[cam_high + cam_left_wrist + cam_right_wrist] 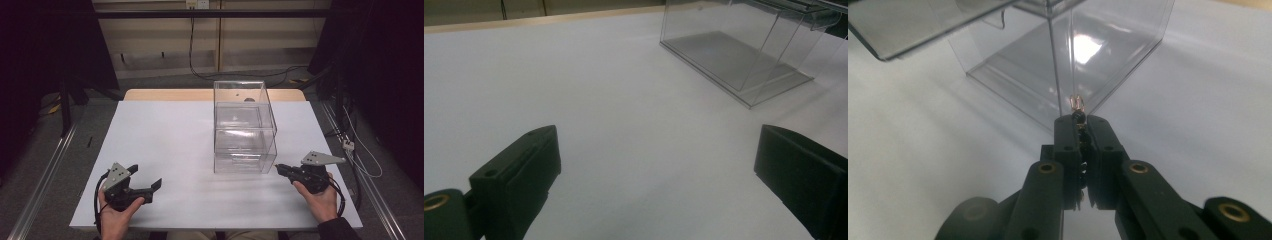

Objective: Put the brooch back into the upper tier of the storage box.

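A clear plastic box (pixel 244 128) with stacked compartments stands on the white table (pixel 165 135), right of the middle. My right gripper (pixel 277 169) lies low at the box's near right corner, pointing left at it. In the right gripper view the right gripper (pixel 1079 121) is shut on a small dark beaded piece (pixel 1078 114) with a thin wire loop sticking out at the tips, just short of the box's corner edge (pixel 1054 65). My left gripper (pixel 146 175) rests open at the near left, with bare table between its jaws. From the left gripper (pixel 656 162) the box (pixel 744 55) is seen far off to the upper right.
The white table top has a wooden strip (pixel 165 94) along its far edge. Metal rails (pixel 47 175) run along both sides of the table. Cables (pixel 360 150) lie on the floor to the right. Wide bare surface spreads left of the box.
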`<act>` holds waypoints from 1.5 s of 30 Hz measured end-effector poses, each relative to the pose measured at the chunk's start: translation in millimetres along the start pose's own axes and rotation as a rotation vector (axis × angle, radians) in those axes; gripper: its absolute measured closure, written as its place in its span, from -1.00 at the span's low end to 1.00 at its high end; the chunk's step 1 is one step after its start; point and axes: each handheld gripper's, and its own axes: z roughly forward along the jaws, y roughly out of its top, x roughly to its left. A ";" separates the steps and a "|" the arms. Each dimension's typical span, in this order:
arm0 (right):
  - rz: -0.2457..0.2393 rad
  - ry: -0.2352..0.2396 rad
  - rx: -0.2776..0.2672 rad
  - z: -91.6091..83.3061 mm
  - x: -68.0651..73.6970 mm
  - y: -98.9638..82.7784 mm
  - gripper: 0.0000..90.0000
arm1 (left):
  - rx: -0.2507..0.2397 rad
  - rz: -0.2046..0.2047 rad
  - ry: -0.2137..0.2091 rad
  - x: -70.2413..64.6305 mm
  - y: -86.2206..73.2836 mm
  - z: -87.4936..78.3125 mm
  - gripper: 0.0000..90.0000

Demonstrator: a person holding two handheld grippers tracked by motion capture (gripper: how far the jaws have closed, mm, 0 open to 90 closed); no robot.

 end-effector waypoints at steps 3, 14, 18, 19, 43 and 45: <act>-0.007 -0.011 -0.035 -4.4 0.7 1.8 0.90 | -0.001 -0.001 0.000 -0.1 0.1 -0.3 -0.90; -0.008 -0.027 -0.101 -11.9 2.5 7.0 0.90 | -0.005 0.003 0.000 0.4 0.2 -0.5 -0.90; -0.005 -0.032 -0.129 -14.9 2.6 8.9 0.90 | -0.009 -0.001 0.001 0.2 0.2 -0.6 -0.90; -0.006 -0.031 -0.134 -15.8 2.3 9.4 0.90 | -0.009 -0.001 0.001 0.2 0.2 -0.6 -0.90; -0.004 -0.045 -0.229 -26.9 3.8 23.7 0.90 | -0.002 0.001 0.007 1.0 0.0 -0.1 -0.90; 0.001 -0.044 -0.239 -28.6 3.1 25.2 0.90 | -0.004 0.001 0.008 1.0 0.1 -0.2 -0.90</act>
